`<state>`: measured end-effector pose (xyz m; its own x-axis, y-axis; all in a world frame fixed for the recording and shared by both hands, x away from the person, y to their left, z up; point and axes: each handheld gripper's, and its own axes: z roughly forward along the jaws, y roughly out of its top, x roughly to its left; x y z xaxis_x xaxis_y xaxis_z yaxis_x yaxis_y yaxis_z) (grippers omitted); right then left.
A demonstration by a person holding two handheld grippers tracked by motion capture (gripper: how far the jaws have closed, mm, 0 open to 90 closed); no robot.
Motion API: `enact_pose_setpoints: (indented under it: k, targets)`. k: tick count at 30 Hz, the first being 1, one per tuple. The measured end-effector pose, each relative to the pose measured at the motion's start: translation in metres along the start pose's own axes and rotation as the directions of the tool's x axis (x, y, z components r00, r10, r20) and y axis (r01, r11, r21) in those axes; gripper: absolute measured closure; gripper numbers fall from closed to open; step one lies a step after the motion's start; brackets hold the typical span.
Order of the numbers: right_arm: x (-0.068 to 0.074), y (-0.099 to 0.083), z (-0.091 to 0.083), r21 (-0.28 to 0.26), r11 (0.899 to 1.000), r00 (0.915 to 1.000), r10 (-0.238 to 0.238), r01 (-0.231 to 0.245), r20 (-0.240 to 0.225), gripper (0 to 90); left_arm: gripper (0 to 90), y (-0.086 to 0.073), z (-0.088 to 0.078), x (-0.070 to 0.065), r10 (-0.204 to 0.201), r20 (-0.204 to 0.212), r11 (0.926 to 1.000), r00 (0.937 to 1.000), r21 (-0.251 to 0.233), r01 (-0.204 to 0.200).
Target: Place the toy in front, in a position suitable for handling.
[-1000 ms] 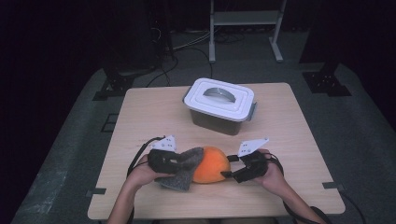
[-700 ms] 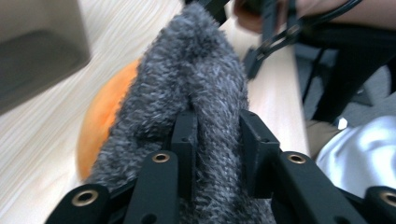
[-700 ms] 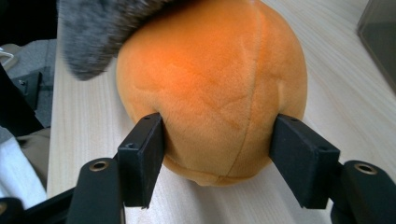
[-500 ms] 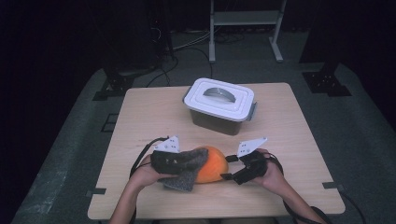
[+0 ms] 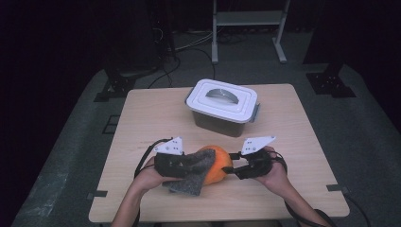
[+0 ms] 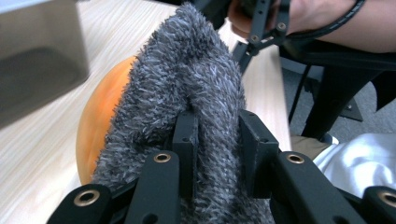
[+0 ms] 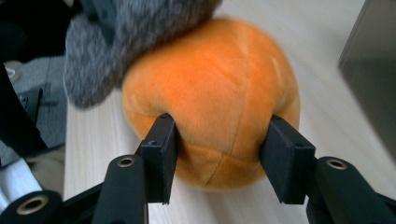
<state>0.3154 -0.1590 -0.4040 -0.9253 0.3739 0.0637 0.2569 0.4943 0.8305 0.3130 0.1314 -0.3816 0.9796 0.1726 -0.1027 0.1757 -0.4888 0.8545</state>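
An orange plush ball (image 5: 220, 161) lies near the table's front edge. A grey fuzzy cloth (image 5: 190, 174) is draped over its left side. My left gripper (image 5: 197, 166) is shut on a fold of this cloth (image 6: 187, 84), and the ball (image 6: 100, 121) shows behind it. My right gripper (image 5: 230, 170) comes at the ball from the right. Its jaws have just been closing with the ball (image 7: 215, 93) between them, and both pads now press into the plush. In the right gripper view the cloth (image 7: 121, 42) hangs over the ball's far top left.
A grey box with a white handled lid (image 5: 222, 106) stands mid-table behind the ball. It is close by in the left gripper view as the box (image 6: 37, 60). The wooden table (image 5: 302, 137) has bare room left and right. A person's leg shows past the table edge.
My right gripper has lifted slightly at the ball's right side. The left hand and the cloth have kept their place.
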Motion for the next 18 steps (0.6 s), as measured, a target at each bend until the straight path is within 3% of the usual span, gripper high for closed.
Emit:
enact_pose_setpoints:
  k: [3, 5, 9, 12, 14, 18]
  targets:
    - [0.002, 0.001, -0.002, -0.002, 1.0, 0.9998, -0.016, 0.016, 0.014, 47.4, 70.6, 0.002, 0.005, -0.002, 0.024, -0.01, 0.999, 0.9996, 0.038, -0.024]
    - [0.001, -0.002, 0.002, 0.013, 1.0, 0.9999, -0.01, 0.01, 0.011, 43.7, 70.7, -0.001, 0.008, 0.0, 0.014, -0.028, 0.9973, 0.9995, 0.073, -0.012]
    - [-0.001, -0.004, 0.004, 0.011, 1.0, 0.9998, 0.009, -0.008, -0.016, 29.8, 71.2, -0.009, 0.003, 0.007, -0.02, -0.028, 0.9978, 0.9994, 0.063, 0.021]
    - [-0.003, -0.005, 0.009, 0.023, 1.0, 0.9997, 0.019, -0.019, -0.017, 26.2, 71.2, -0.008, 0.005, 0.006, -0.018, -0.021, 0.9976, 0.9996, 0.067, 0.019]
    - [-0.003, -0.005, 0.011, 0.023, 0.999, 0.9997, 0.023, -0.023, -0.006, 28.0, 71.2, -0.007, 0.006, 0.005, -0.014, -0.016, 0.9976, 0.9998, 0.068, 0.015]
    - [0.003, 0.001, 0.009, 0.019, 1.0, 0.9997, 0.0, -0.001, 0.023, 44.1, 71.2, 0.002, 0.006, -0.002, 0.017, -0.01, 0.9987, 0.9998, 0.048, -0.017]
